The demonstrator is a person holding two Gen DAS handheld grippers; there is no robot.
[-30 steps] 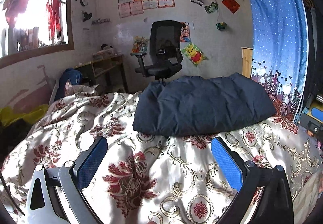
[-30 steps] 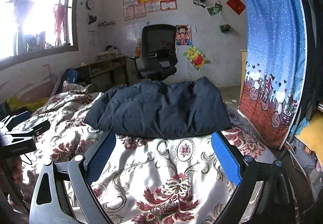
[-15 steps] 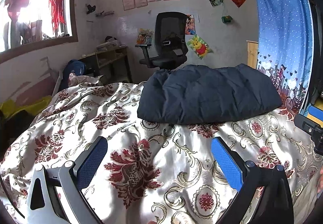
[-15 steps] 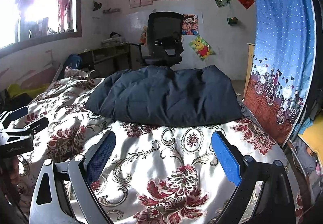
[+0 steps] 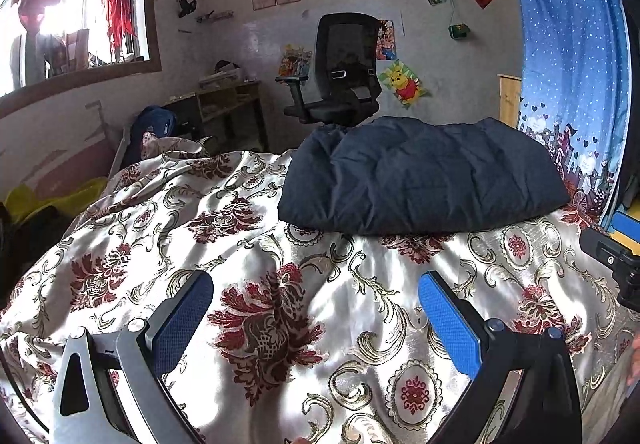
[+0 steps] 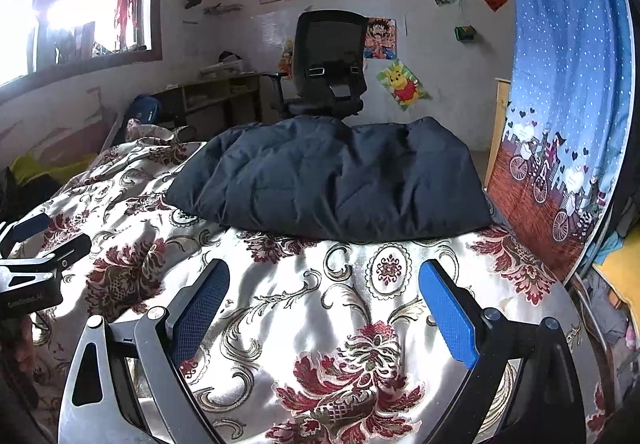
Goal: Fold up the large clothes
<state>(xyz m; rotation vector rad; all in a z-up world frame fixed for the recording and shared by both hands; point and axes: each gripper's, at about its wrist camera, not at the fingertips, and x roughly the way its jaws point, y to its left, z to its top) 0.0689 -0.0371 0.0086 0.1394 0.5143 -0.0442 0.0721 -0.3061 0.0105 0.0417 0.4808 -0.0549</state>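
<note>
A dark navy padded garment (image 5: 420, 176) lies folded into a thick rectangular bundle at the far side of the bed (image 5: 280, 284), also seen in the right wrist view (image 6: 332, 180). My left gripper (image 5: 316, 308) hovers open over the floral bedspread, well short of the bundle, with nothing between its blue pads. My right gripper (image 6: 324, 304) is open too, above the cover in front of the bundle. Each gripper shows at the edge of the other's view: the right one (image 5: 612, 260) and the left one (image 6: 32, 268).
A black office chair (image 6: 328, 64) and a low wooden desk (image 5: 224, 104) stand beyond the bed. A blue patterned curtain (image 6: 568, 92) hangs along the bed's right side. A window (image 5: 72, 16) is on the left wall. Yellow cloth (image 5: 44, 200) lies at the left.
Both grippers have pulled back and risen a little from the bundle, which now sits farther off in both views. The bundle itself has not moved; both stay open.
</note>
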